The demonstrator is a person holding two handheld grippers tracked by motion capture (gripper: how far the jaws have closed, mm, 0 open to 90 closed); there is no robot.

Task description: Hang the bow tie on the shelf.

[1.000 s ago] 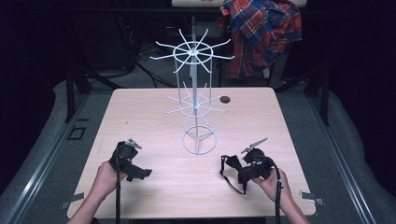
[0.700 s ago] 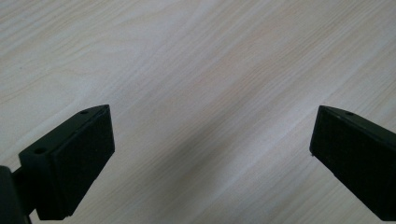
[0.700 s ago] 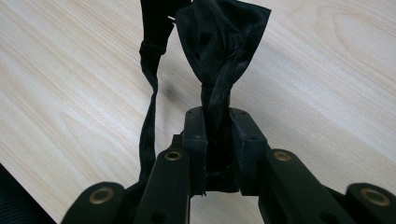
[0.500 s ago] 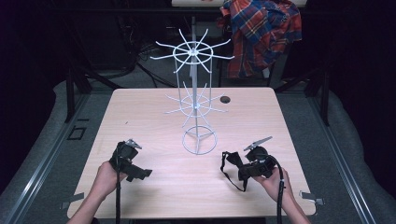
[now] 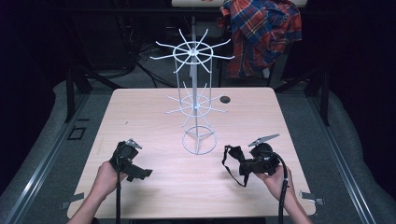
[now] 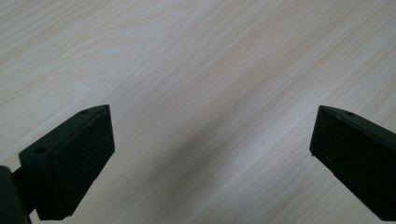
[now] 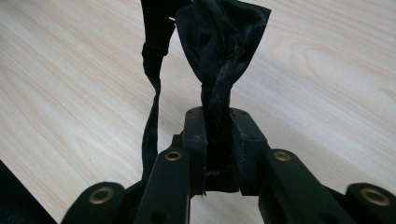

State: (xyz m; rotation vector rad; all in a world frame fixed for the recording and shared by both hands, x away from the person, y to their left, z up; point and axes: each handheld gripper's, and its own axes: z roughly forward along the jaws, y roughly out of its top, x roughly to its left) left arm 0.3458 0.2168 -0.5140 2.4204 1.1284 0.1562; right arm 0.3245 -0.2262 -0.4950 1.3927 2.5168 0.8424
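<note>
High view: light wood table (image 5: 140,112) in a dark room, plaid shirt (image 5: 261,32) behind the white wire rack (image 5: 196,98). Left gripper view: your left gripper (image 6: 210,154) gapes over bare wood. Right gripper view: your right gripper (image 7: 218,140) clamps a black bow tie (image 7: 219,42), right of the rack's base.

A black bow tie (image 5: 235,156) with a thin black strap (image 7: 153,112) sat at the near right of the light wooden table (image 5: 154,116), pinched at its knotted middle between the closed jaws of the right gripper (image 7: 218,140). Its crumpled fabric wing fanned out beyond the jaws, and the strap looped down to the left. A white wire display rack (image 5: 196,93) stood upright mid-table, its hooks bare.
</note>
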